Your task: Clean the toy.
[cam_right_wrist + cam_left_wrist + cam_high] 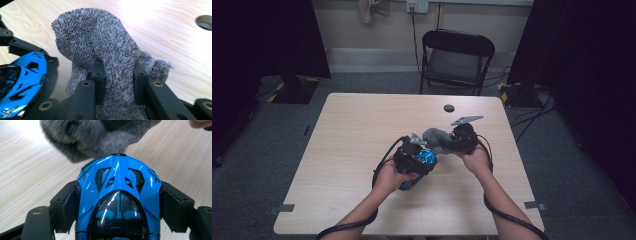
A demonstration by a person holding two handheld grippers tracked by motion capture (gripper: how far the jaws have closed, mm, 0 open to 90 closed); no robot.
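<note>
Two hands are holding a toy car and a fuzzy cloth together over the desk.

The left hand [388,176] is reaching in from the near edge, and its left tool [117,202] is pinching the blue toy car [117,195] by its two sides. The right hand [476,161] is coming in beside it, and its right tool [117,82] is squeezing the grey cloth [105,47], which is bunching up above the jaws. The cloth is touching the front tip of the car. Both are sitting a little toward the near right of the desk [357,125], well apart from the small dark hole [449,108] near the far edge.
</note>
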